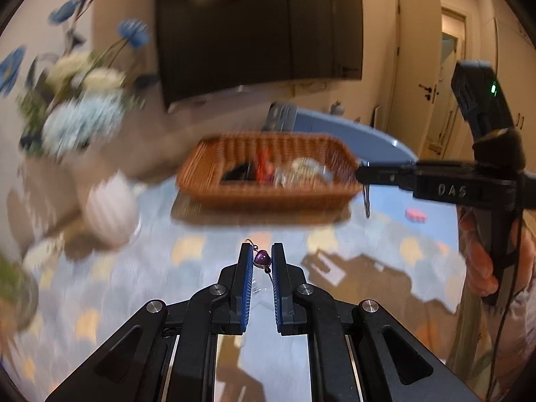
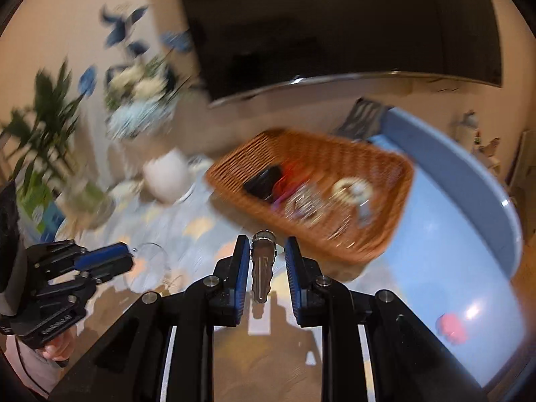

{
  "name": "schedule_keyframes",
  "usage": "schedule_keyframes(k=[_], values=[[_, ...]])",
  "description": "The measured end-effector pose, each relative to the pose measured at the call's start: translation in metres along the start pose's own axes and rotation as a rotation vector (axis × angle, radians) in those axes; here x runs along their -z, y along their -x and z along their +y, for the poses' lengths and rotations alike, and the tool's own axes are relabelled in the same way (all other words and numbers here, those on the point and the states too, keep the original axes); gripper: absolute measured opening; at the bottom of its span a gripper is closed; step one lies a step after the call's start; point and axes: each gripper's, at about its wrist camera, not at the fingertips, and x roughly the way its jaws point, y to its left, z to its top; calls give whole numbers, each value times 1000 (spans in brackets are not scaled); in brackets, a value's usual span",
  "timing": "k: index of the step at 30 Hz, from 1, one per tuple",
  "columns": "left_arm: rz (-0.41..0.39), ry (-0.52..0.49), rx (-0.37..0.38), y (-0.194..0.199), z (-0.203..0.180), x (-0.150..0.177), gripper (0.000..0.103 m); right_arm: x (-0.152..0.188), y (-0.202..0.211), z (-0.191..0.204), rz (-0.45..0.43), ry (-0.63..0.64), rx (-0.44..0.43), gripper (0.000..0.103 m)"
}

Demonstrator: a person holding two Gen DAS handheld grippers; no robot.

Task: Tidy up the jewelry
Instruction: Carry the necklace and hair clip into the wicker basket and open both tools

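My left gripper (image 1: 262, 255) is shut on a small purple heart earring (image 1: 262, 258), whose wire hook sticks out past the fingertips. It hangs above the blue patterned tablecloth (image 1: 201, 268), in front of a brown wicker basket (image 1: 268, 197). My right gripper (image 2: 267, 251) is shut on a silver hair clip (image 2: 262, 268) that dangles between its blue pads. In the left wrist view the right gripper (image 1: 361, 174) reaches in from the right by the basket's corner, the clip (image 1: 367, 201) hanging below it. The left gripper (image 2: 129, 258) shows at the lower left of the right wrist view. The basket (image 2: 335, 244) holds several blurred trinkets.
A white ribbed vase (image 1: 110, 214) with blue and white flowers (image 1: 83, 120) stands left of the basket. A pink item (image 2: 450, 330) lies on the cloth to the right. A clear glass vessel (image 2: 147, 264) sits near the left gripper. A dark screen (image 1: 258, 30) hangs behind.
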Motion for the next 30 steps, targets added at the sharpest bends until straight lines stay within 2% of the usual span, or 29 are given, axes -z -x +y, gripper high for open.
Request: schedule_keyframes(k=[2, 5, 11, 16, 18, 20, 22, 24, 26, 27, 29, 30], values=[[-22, -7, 17, -9, -4, -26, 10, -16, -3, -20, -5, -39, 14, 24], [-37, -4, 70, -26, -4, -58, 10, -33, -18, -46, 18, -119, -19, 24], [-34, 18, 124, -78, -4, -112, 10, -49, -62, -74, 54, -187, 14, 24], [6, 34, 130, -134, -8, -136, 10, -55, -102, -79, 118, -172, 82, 24], [26, 47, 125, -152, -7, -139, 11, -56, -116, -84, 146, -185, 75, 24], [24, 58, 123, -164, -4, -140, 11, -55, -120, -87, 125, -201, 55, 25], [3, 72, 142, -163, 0, -135, 17, -55, -118, -88, 94, -209, 54, 25], [-7, 97, 175, -156, 4, -133, 44, -54, -110, -90, 84, -223, 44, 26], [-23, 105, 165, -141, 7, -128, 61, -53, -97, -90, 70, -236, 30, 27], [-32, 110, 172, -134, 8, -127, 66, -53, -89, -89, 51, -242, 25, 28], [-32, 132, 187, -111, 12, -121, 67, -52, -69, -81, 5, -240, 6, 38], [-32, 143, 192, -97, 14, -117, 67, -51, -61, -77, -11, -237, -2, 39]])
